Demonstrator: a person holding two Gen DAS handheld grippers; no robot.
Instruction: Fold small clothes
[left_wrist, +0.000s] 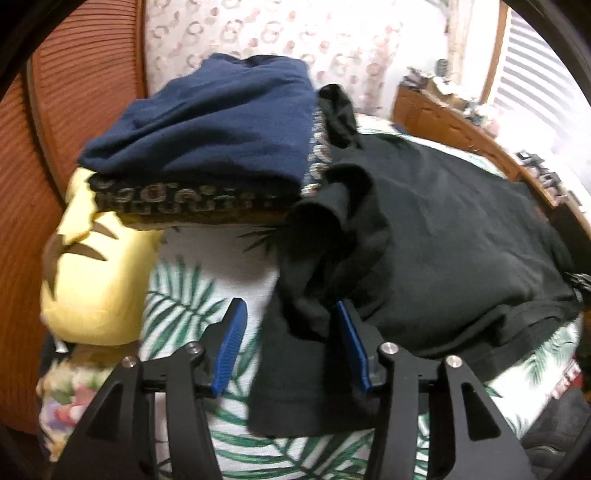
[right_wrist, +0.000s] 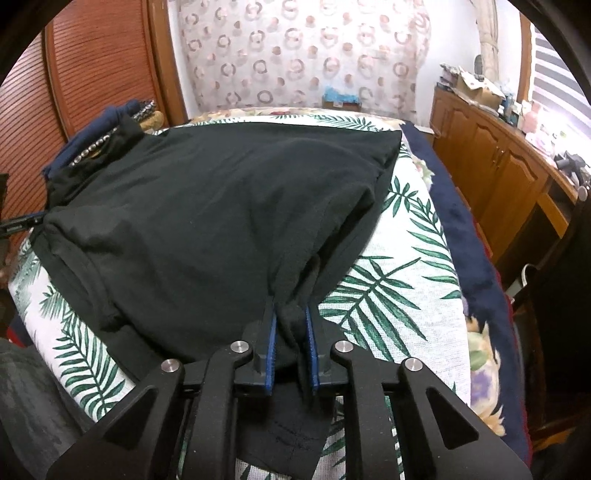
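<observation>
A yellow plush pillow (left_wrist: 99, 280) lies at left on the palm-leaf bedcover (right_wrist: 399, 295). Wooden cabinets (right_wrist: 491, 162) stand at right, seemingly cluttered; a slatted wooden door (right_wrist: 92, 62) fills the upper left.

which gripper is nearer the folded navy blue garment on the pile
Left. The left gripper faces the navy blue garment across a strip of the leaf-print cover. The right gripper, shut on the black shirt, has that whole shirt between it and the navy piece.
</observation>
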